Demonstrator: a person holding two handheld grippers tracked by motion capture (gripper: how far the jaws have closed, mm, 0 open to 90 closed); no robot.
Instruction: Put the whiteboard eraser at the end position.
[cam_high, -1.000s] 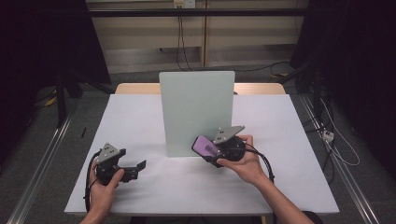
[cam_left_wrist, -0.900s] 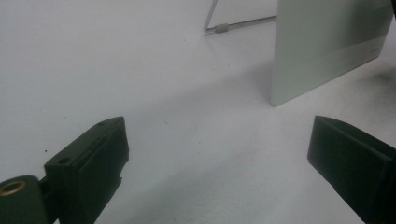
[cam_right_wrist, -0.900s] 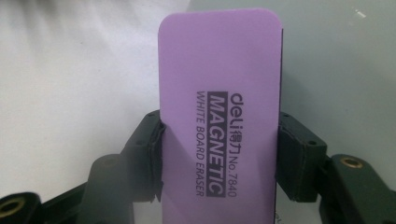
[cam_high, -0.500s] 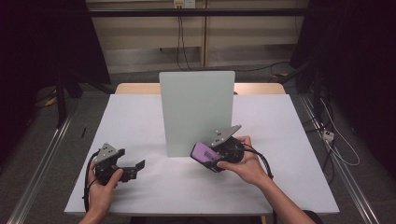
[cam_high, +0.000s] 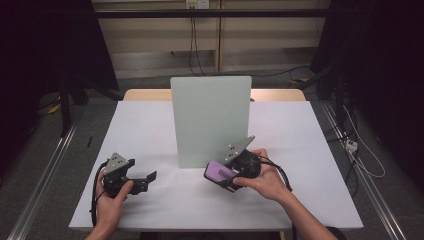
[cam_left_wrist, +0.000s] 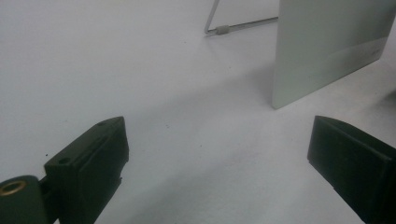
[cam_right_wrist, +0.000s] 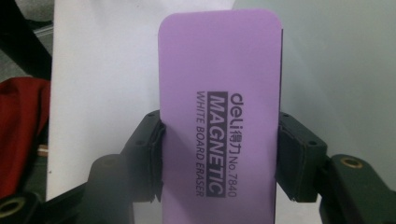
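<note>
A desk (cam_high: 150, 125) covered in plain white stands in a dim room with grey floor, dark curtains at both sides and cables trailing along the back wall. A pale whiteboard (cam_high: 210, 120) stands upright mid-desk on a wire stand (cam_left_wrist: 233, 25). The right hand-held gripper (cam_high: 225, 175), just in front of the board's lower right corner, is clenched on a purple magnetic whiteboard eraser (cam_right_wrist: 219, 116), its pads pressing both long edges. The left hand-held gripper (cam_high: 147, 179) rests released near the desk's front left, well apart from the eraser.
</note>
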